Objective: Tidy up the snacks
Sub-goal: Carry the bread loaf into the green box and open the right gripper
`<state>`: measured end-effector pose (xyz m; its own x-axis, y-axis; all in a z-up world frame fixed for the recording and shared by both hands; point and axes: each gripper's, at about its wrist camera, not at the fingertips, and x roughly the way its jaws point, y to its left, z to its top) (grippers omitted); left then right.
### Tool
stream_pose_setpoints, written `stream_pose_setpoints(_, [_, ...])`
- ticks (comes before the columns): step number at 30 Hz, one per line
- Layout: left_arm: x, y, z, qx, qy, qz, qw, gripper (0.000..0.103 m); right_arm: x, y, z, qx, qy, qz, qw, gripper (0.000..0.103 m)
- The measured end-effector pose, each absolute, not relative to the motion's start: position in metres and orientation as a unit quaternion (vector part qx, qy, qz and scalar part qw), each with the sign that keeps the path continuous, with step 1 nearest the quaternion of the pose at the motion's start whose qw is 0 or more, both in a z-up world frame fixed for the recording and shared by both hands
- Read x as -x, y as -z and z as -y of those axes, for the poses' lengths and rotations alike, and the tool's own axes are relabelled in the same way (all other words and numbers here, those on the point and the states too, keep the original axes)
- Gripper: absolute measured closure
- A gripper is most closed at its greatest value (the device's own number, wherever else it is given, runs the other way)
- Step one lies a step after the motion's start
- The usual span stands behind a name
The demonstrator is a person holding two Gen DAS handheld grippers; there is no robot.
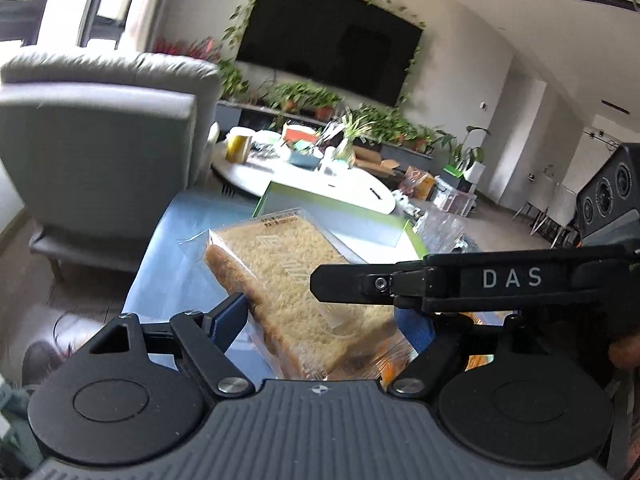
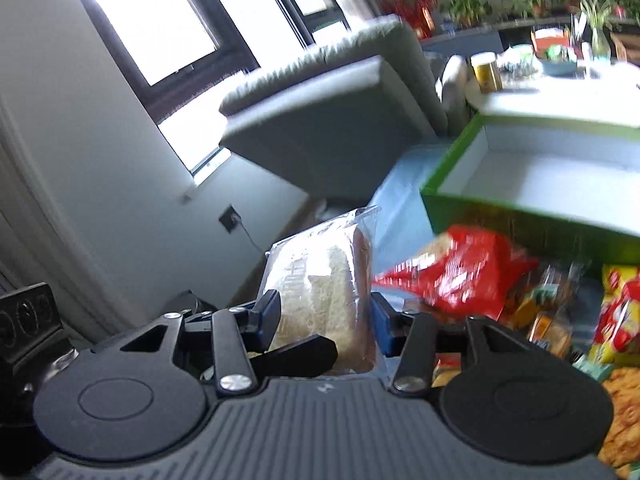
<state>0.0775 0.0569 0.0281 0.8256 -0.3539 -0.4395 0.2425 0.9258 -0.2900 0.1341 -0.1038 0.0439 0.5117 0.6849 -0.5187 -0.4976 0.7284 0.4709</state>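
Both grippers pinch the bread pack (image 1: 296, 292): left gripper (image 1: 320, 320), right gripper (image 2: 326, 320). It's lifted off the surface, near side of the green box (image 2: 452, 184). Next: carry it over the box rim, then lower in.

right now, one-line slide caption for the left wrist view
Both grippers lift a wrapped bread pack above the blue table, green box just behind.

- We see a golden-tan bread slice (image 1: 288, 276) in clear wrap.
- We see a green box (image 2: 520, 184), white inside.
- At three o'clock we see a red snack bag (image 2: 452, 272).
- We see a pale blue tablecloth (image 1: 172, 264).
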Motion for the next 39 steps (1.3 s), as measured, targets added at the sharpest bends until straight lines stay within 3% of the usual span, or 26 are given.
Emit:
stream_pose_setpoints(5, [-0.127,-0.043,-0.034,0.053,0.191,-0.222,0.955,0.025,-0.163,-0.051,0.117,-0.148,-0.311,-0.329,0.879,0.005])
stream_pose_setpoints(17, [-0.287,-0.017,-0.004,0.019,0.249,-0.266,0.931,0.025,-0.275,-0.008,0.138,-0.221,-0.196,-0.337,0.894,0.004])
stream_pose_setpoints(29, [-0.328,0.018,-0.007,0.015,0.240,-0.305,0.921,0.025,-0.308,0.024,0.129,-0.225,-0.169,-0.366,0.887,0.004])
stream_pose_setpoints(39, [-0.327,0.017,-0.011,0.025,0.229,-0.322,0.918,0.025,-0.305,0.023,0.135,-0.235,-0.156,-0.360,0.889,0.004])
